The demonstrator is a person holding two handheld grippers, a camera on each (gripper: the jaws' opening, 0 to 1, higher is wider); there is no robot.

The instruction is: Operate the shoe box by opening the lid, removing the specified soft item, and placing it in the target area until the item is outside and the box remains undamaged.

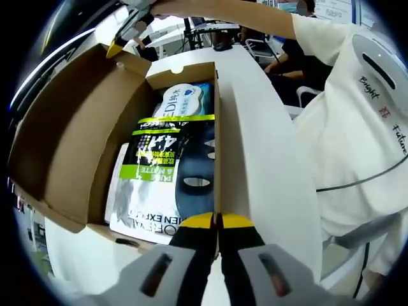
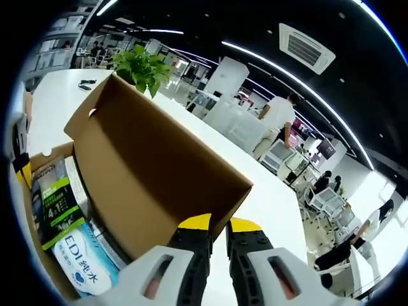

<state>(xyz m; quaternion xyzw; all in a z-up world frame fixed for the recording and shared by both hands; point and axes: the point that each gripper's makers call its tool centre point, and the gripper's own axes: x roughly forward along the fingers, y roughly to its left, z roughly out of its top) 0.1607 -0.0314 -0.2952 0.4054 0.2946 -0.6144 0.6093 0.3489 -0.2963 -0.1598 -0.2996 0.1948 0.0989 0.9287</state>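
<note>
The shoe box [image 1: 255,159] lies open on a white table, white outside and brown inside. Its brown lid [image 1: 83,134] stands raised. In the left gripper view my left gripper [image 1: 217,220] is shut on the top edge of the box's side wall. My right gripper [image 1: 121,41] pinches the lid's far edge. In the right gripper view my right gripper [image 2: 220,224] is shut on the lid [image 2: 159,172]. Inside lie soft packs: a black-and-green sheet-mask pack [image 1: 169,153] on a white pack, and a white-and-blue pack [image 1: 185,102] beyond it. The same packs [image 2: 60,210] lie under the lid.
A person in a white top [image 1: 357,127] stands close on the right of the box. A potted plant [image 2: 143,67] stands on the white table [image 2: 274,204] behind the lid. Desks, chairs and people fill the room beyond.
</note>
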